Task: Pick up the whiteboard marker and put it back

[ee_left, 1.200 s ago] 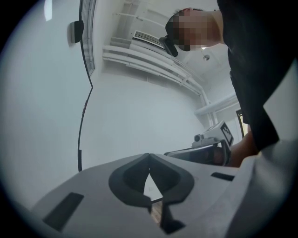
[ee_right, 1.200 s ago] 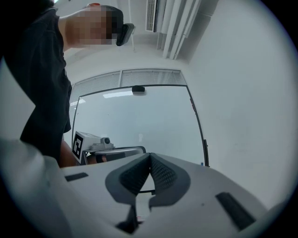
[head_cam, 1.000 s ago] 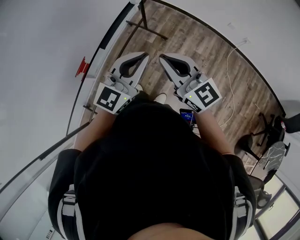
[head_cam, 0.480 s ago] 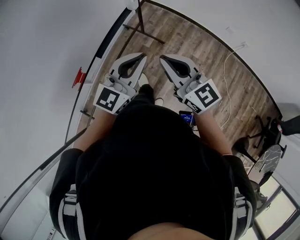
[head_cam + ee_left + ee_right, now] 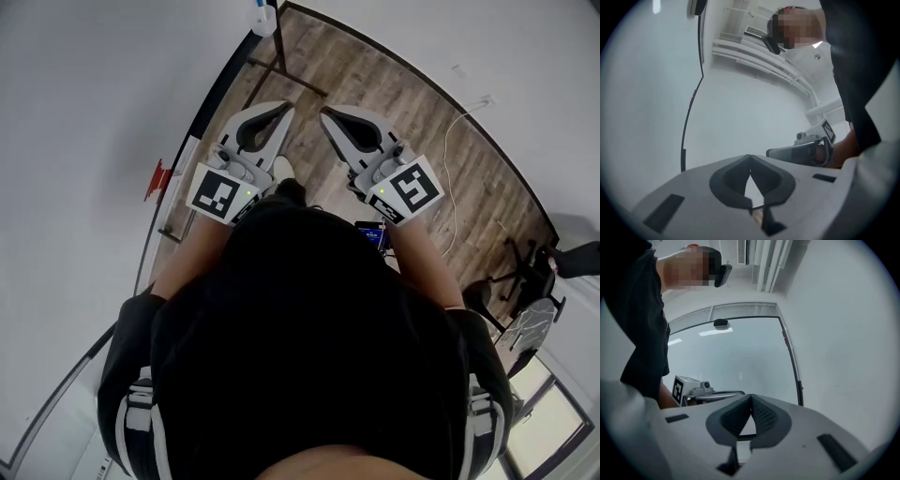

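Note:
No marker that I can tell for sure is in view. A small red thing [image 5: 161, 178] sits on the whiteboard's lower rail [image 5: 202, 117] at the left, and a white and blue thing [image 5: 265, 17] stands at the rail's far end. My left gripper [image 5: 285, 107] and right gripper [image 5: 323, 112] are held level side by side over the wood floor, both shut with nothing between the jaws. In the left gripper view the shut left gripper [image 5: 750, 157] faces the whiteboard [image 5: 740, 108]; the right gripper view shows the shut right gripper [image 5: 751, 397] the same way.
The whiteboard stand's dark legs [image 5: 281, 66] stand on the wood floor ahead. A white cable [image 5: 457, 131] trails across the floor at the right, with an office chair [image 5: 530, 281] beyond it. A small lit screen [image 5: 374, 234] hangs at the person's front. A shoe [image 5: 280, 170] shows below the left gripper.
The floor and whiteboard rail have slid toward me in the head view, and the red thing has moved down the frame. Both grippers keep the same shut pose side by side.

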A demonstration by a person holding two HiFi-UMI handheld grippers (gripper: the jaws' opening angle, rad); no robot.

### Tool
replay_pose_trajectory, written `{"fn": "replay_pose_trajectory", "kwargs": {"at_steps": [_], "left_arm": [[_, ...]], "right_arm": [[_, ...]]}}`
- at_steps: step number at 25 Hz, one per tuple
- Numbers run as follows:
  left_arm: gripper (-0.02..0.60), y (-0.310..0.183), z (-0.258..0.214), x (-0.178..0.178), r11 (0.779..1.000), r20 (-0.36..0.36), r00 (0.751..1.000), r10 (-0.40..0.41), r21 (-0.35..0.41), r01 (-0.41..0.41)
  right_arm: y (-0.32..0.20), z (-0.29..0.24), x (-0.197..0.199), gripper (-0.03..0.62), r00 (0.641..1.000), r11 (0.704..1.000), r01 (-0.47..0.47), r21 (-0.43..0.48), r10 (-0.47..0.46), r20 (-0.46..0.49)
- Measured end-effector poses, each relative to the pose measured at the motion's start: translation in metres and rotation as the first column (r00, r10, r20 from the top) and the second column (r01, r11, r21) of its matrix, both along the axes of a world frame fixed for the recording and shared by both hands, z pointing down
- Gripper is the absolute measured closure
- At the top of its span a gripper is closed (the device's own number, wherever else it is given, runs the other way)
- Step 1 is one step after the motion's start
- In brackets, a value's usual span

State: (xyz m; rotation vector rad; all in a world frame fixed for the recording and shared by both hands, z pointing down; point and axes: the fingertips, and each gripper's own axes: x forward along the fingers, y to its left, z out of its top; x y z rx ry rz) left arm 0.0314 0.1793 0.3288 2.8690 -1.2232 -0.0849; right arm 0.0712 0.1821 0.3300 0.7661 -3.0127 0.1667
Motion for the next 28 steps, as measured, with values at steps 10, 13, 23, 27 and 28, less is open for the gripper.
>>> {"fn": "replay_pose_trajectory", "kwargs": {"at_steps": [10,13,23,27,28], "left_arm": [[0.577,-0.061,0.004,-0.026,1.000,-0.022,1.000,-0.008,-0.008,0.007],[0.577,-0.079,0.004,-0.033,1.000,-0.023,1.000,-0.003,-0.014,0.003],[0.577,-0.125,0.017,-0.062,1.000,-0.016,1.000,0.012,-0.024,-0.013],[0.577,-0.134,0.020,-0.072,1.000,-0.039,0.999,0.022,-0.017,-0.022],[0.577,-0.136,0.021,-0.074,1.000,-0.036,0.999,0.022,-0.019,-0.022]], "right_arm": [[-0.061,0.005,-0.028,0.594,0.999,1.000,0.001,-0.008,-0.001,-0.037],[-0.079,0.007,-0.036,0.594,0.999,1.000,-0.001,-0.015,0.000,-0.045],[-0.126,0.018,-0.068,0.594,0.999,1.000,-0.004,-0.018,0.003,-0.051],[-0.135,0.024,-0.077,0.594,0.999,1.000,-0.005,-0.026,0.004,-0.052],[-0.137,0.025,-0.079,0.594,0.999,1.000,-0.004,-0.030,0.002,-0.053]]}}
